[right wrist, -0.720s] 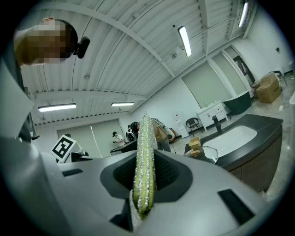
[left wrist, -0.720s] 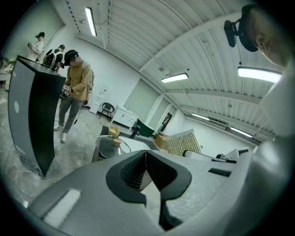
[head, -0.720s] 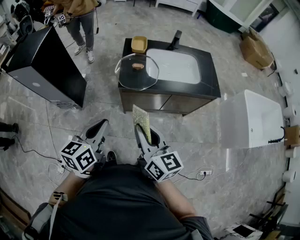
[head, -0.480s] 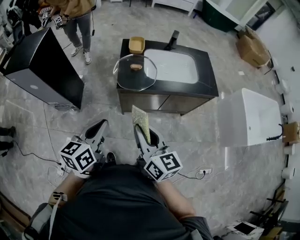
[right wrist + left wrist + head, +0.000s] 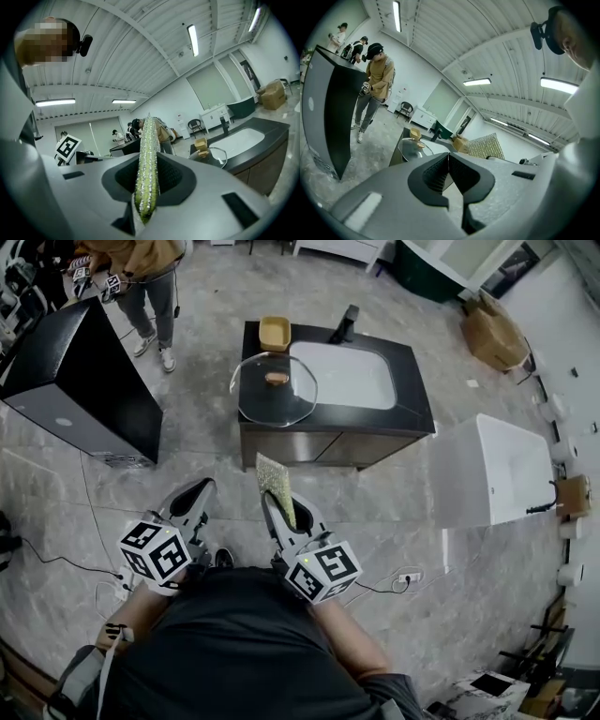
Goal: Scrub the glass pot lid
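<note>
Close in, both grippers sit low by the person's torso, angled forward. Left gripper [image 5: 194,495]: jaws pressed together, nothing between them. Right gripper [image 5: 281,510]: clamped on a green-yellow scouring pad [image 5: 277,484], held edge-up. Bare stone floor [image 5: 216,460] separates them from the dark vanity counter [image 5: 417,416]. Glass pot lid [image 5: 274,388] lies flat at the counter's left end, rim overhanging, beside the white sink [image 5: 347,374]. Black cabinet [image 5: 75,381] stands left, white tub [image 5: 487,474] right.
</note>
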{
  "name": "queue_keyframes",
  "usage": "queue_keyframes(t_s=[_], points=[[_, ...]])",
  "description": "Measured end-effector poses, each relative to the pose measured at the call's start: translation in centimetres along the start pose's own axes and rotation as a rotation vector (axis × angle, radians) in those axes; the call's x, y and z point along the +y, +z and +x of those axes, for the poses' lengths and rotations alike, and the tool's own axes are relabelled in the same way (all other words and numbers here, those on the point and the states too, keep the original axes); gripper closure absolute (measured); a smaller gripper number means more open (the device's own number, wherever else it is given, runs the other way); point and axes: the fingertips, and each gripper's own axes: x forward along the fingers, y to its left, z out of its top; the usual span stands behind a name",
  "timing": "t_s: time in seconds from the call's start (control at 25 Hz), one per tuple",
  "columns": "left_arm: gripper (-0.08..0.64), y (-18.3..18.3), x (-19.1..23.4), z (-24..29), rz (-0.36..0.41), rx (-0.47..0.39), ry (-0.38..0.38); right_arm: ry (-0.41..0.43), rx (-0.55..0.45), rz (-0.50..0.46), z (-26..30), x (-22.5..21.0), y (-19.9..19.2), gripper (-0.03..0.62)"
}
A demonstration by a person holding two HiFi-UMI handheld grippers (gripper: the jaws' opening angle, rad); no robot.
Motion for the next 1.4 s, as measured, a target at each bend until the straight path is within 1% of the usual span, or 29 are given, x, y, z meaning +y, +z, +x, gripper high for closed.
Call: queue_keyframes(t_s=[0.16, 0.32, 0.4, 0.52, 0.64, 0.76, 0.96, 1.08, 1.16, 1.28, 1.4], points=[[0.558, -0.1, 2.0, -0.3, -0.034, 0.03, -0.028, -0.059, 0.034, 0.031, 1.0, 0.4, -1.4, 0.537], [0.558, -1.2, 3.6, 0.4, -0.073, 0.065, -0.054, -0.112, 0.072, 0.048, 1.4, 0.0, -3.0, 0.537], [0.558, -1.4, 3.7, 0.8, -0.082, 0.07, -0.061, -0.125, 0.082, 0.047, 1.5, -0.4, -3.3, 0.537], [0.558, -1.2, 4.0, 1.8, -0.08, 0.072, -0.053, -0.112, 0.09, 0.052, 2.2, -1.4, -3.3, 0.537], [0.558, -0.9, 4.2, 3.4, -0.069, 0.069, -0.021, -0.081, 0.084, 0.073, 3.2, -3.3, -2.9, 0.537], [0.558, -0.3, 4.2, 5.4, -0.061, 0.059, 0.028, -0.045, 0.067, 0.112, 4.1, -6.1, -1.8, 0.537], [0.558, 2.4, 2.8, 9.4, -0.014, 0.021, 0.106, 0.013, 0.046, 0.175, 5.9, -11.3, 1.4, 0.537], [0.558, 3.4, 1.9, 11.2, 0.003, -0.002, 0.159, 0.038, 0.075, 0.18, 6.8, -13.8, 2.4, 0.537], [0.558, 3.6, 1.7, 12.2, -0.008, -0.012, 0.193, 0.055, 0.103, 0.171, 7.3, -15.2, 2.7, 0.537], [0.558, 3.5, 1.5, 13.7, -0.028, -0.017, 0.232, 0.073, 0.132, 0.215, 7.9, -17.6, 2.7, 0.537], [0.558, 3.3, 1.3, 14.8, -0.029, -0.015, 0.266, 0.081, 0.154, 0.257, 8.2, -19.5, 2.4, 0.537]])
